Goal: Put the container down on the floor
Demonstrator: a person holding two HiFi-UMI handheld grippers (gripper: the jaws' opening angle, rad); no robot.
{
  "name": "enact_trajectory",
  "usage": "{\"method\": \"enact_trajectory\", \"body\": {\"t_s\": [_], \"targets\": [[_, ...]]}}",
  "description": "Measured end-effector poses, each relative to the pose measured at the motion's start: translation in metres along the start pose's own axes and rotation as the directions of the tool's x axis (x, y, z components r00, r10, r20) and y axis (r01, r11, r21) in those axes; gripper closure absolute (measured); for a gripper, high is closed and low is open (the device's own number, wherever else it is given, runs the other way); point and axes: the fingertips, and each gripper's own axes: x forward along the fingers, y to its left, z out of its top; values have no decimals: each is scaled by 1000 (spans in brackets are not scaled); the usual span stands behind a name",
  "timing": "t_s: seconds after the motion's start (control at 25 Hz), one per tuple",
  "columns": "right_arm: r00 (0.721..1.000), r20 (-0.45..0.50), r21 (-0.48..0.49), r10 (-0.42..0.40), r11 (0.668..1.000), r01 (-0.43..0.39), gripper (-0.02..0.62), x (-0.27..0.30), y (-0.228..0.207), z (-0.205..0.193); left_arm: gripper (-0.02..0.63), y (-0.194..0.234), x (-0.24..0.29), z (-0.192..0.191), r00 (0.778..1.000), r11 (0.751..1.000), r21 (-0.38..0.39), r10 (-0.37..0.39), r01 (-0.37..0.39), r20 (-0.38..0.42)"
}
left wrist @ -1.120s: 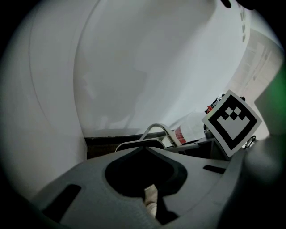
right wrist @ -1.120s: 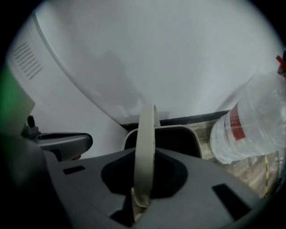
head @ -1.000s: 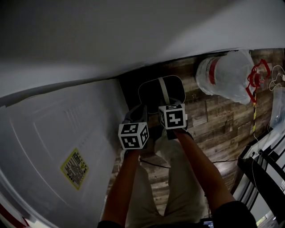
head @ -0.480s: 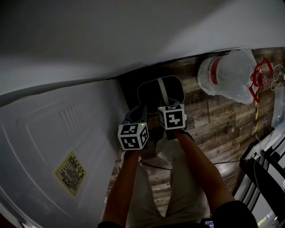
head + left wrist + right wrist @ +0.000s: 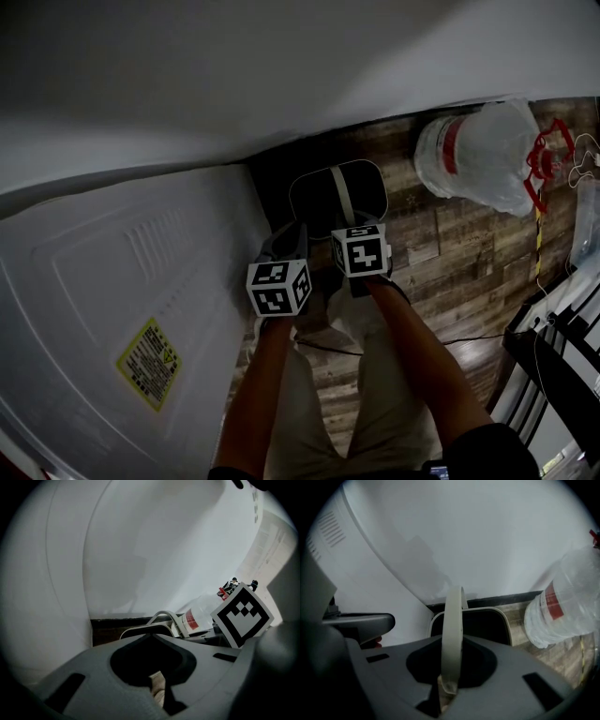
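The container [image 5: 337, 192] is a dark bin with a pale rim and an arched pale handle [image 5: 348, 199], and it sits low over the wooden floor [image 5: 441, 244] in the corner by the wall. My right gripper [image 5: 354, 234] is shut on the top of that handle [image 5: 453, 634], which stands upright between its jaws [image 5: 446, 686]. Whether the bin [image 5: 487, 623] touches the floor I cannot tell. My left gripper [image 5: 286, 258] hangs just left of the right one, shut and holding nothing [image 5: 157, 688]. The bin [image 5: 140, 631] lies ahead of it.
A big clear water bottle [image 5: 473, 155] with a red label lies on the floor right of the bin. A white appliance [image 5: 122, 309] with a yellow sticker [image 5: 150, 361] fills the left. White wall runs behind. A dark rack [image 5: 553, 366] stands at the right edge.
Both grippers and the bin stay almost where they were. The view has shifted a little.
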Motion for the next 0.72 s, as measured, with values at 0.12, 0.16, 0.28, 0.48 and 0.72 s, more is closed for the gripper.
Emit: {"method": "enact_trajectory", "body": {"t_s": [0.12,0.16,0.28,0.48,0.72], "targets": [[1000,5,-3,-6,1000,6,561,-1,1,-3,589,-1,0,-2,1000,1000,8,-4,4,-7],[1000,7,-3,-6,1000,6,561,-1,1,-3,589,-1,0,-3,1000,1000,9,-4,4,-9],[1000,14,1,0,1000,0,561,-1,0,-3,589,-1,0,-4,1000,1000,7,-6,7,-9],[1000,19,21,1,1000,-1,561,-3,-6,-4,589,-5,1,-6,1000,1000,16,-16,17,-17],[1000,16,44,-12,999,11,561,-3,-16,-10,589,-10,6,-8,999,999,31,-26,27,-30]]}}
